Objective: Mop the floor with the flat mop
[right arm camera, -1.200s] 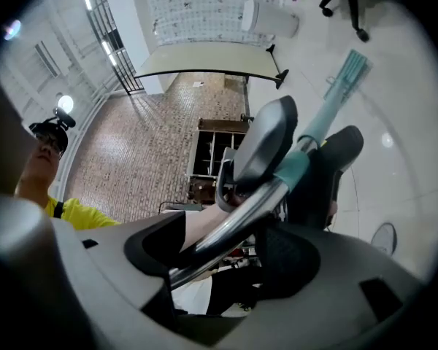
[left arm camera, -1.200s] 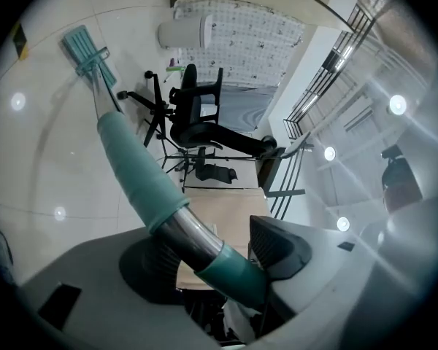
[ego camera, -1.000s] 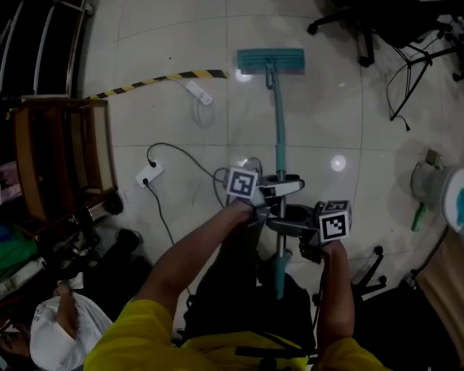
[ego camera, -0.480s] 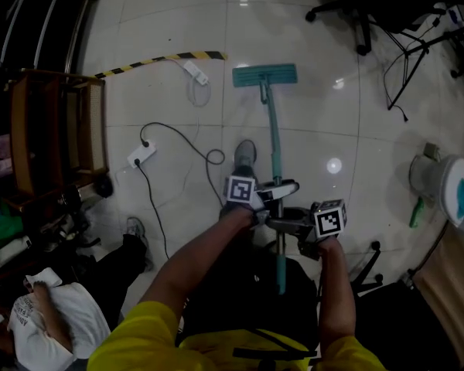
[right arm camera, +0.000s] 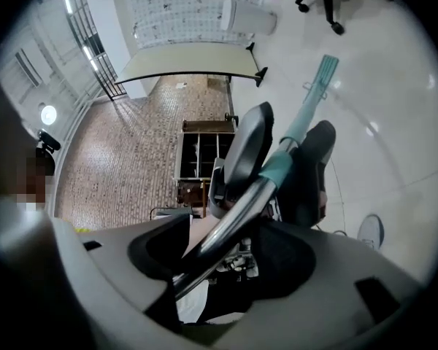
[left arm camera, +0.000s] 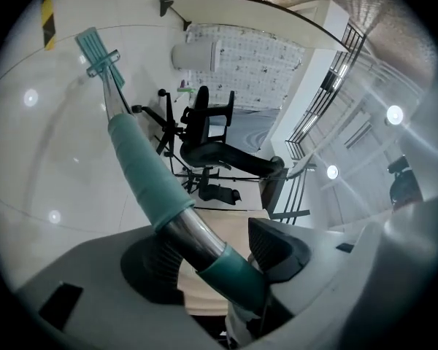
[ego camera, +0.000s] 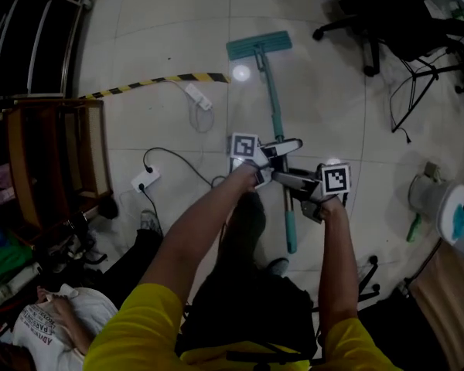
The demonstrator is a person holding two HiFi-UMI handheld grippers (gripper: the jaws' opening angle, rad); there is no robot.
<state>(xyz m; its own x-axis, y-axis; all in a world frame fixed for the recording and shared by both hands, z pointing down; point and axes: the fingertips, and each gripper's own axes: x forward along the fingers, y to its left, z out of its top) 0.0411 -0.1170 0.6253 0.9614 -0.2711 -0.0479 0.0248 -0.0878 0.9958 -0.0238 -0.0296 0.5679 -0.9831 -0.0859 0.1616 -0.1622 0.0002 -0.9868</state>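
The flat mop lies with its teal head on the pale tiled floor ahead of me, and its handle runs back toward my body. My left gripper is shut on the handle, higher in the head view. My right gripper is shut on it just behind. In the left gripper view the teal sleeve of the handle passes between the jaws of that gripper out to the mop head. In the right gripper view the chrome shaft crosses the right gripper; the mop head shows beyond.
A white socket block with a black cable lies left of the handle, near a second white strip and yellow-black tape. An office chair stands at back right, a wooden shelf at left, a white appliance at right. A seated person is at lower left.
The mop head has slid farther away across the tiles and turned slightly. Both grippers have moved forward with the handle, still shut on it.
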